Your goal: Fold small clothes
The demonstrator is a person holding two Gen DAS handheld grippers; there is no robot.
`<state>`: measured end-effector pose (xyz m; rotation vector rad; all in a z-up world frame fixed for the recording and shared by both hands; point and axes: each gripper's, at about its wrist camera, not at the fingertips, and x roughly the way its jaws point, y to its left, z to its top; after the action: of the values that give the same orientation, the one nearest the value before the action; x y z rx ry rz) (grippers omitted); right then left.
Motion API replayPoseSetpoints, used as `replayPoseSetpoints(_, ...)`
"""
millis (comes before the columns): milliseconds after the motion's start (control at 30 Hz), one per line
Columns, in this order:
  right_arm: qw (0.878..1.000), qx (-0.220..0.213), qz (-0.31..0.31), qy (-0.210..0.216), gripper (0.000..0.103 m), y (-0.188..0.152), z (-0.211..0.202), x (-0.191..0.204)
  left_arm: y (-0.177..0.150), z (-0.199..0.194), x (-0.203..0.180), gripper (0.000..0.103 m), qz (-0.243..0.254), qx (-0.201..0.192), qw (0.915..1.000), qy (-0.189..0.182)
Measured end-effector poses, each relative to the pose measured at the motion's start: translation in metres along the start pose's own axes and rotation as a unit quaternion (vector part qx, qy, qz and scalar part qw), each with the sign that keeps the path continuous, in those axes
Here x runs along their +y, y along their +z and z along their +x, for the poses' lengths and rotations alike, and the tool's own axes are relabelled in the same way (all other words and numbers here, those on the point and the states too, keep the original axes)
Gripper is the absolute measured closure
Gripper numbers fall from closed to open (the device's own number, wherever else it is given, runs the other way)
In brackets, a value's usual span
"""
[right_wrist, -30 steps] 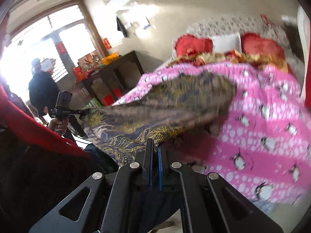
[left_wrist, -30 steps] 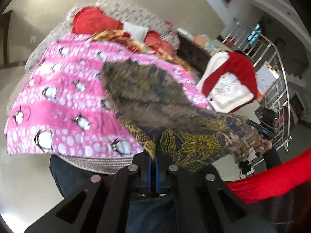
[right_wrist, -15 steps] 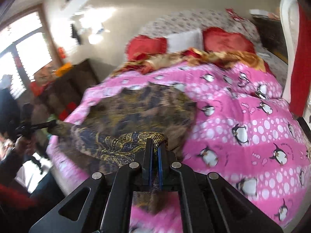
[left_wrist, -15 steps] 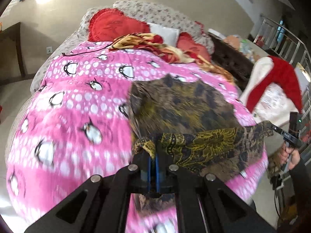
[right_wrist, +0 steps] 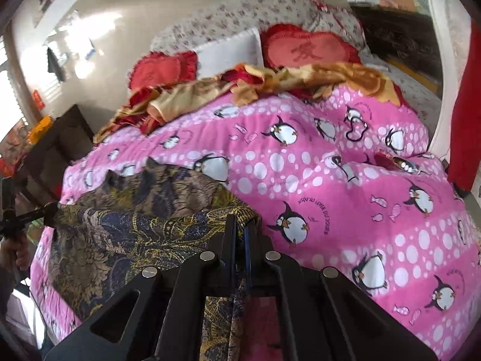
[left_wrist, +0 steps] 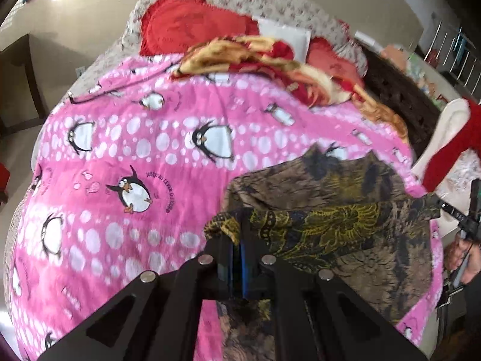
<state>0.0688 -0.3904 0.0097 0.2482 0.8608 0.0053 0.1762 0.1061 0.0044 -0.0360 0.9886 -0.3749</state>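
Closest to me, my left gripper (left_wrist: 239, 234) has its black jaws pinched together on one corner of the dark brown garment with the yellow and navy leafy print (left_wrist: 330, 228), the cloth bunching up just above the blue-lined fingers. My right gripper (right_wrist: 245, 225) is clamped the same way on the opposite corner of that garment (right_wrist: 135, 225), and a strip of the fabric hangs down between and below its fingers. From each wrist camera I can pick out the other gripper at the far end of the stretched edge, with the hand (left_wrist: 461, 255) that carries it at the frame's border; in the right view the other hand (right_wrist: 18, 252) is down at the left edge.

The held edge runs taut between the two grippers, raised a little, while the rest of the garment lies spread on the pink fleece blanket printed with penguins and white dots (left_wrist: 120, 156), close to the near edge of the bed. The garment's far edge looks wavy and rests flat against the blanket.

Farther back, a crumpled red and gold cloth (right_wrist: 240, 87) lies across the blanket's upper end. Behind it sit two red frilled heart-shaped cushions (right_wrist: 306, 51) with a white pillow (right_wrist: 231, 48) between them, leaning on a floral upholstered headboard (right_wrist: 240, 15). A dark wooden cabinet (right_wrist: 57, 147) stands beside the bed in the right view.
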Motion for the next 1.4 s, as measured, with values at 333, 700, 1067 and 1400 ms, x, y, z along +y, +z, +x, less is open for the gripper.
replayPoseSetpoints(333, 0.995, 0.074, 0.065, -0.033, 0.087, -0.003, 0.052, -0.015, -0.010, 0.049, 0.004, 0.093, -0.007, 0.032, 0.9990, 0.029)
replayPoseSetpoints(700, 0.995, 0.019, 0.083, -0.047, 0.085, 0.011, -0.005, -0.012, -0.001, -0.021, 0.010, 0.035, -0.019, -0.050, 0.9958, 0.074)
replayPoseSetpoints(1067, 0.997, -0.034, 0.040, -0.056, 0.083, -0.002, -0.049, 0.066, -0.059, -0.046, -0.076, 0.035, 0.032, -0.058, 0.9978, -0.009)
replayPoseSetpoints(1400, 0.995, 0.066, -0.046, -0.065, 0.083, -0.065, 0.033, 0.097, -0.079, 0.015, -0.071, 0.036, 0.001, 0.015, 0.9990, 0.042)
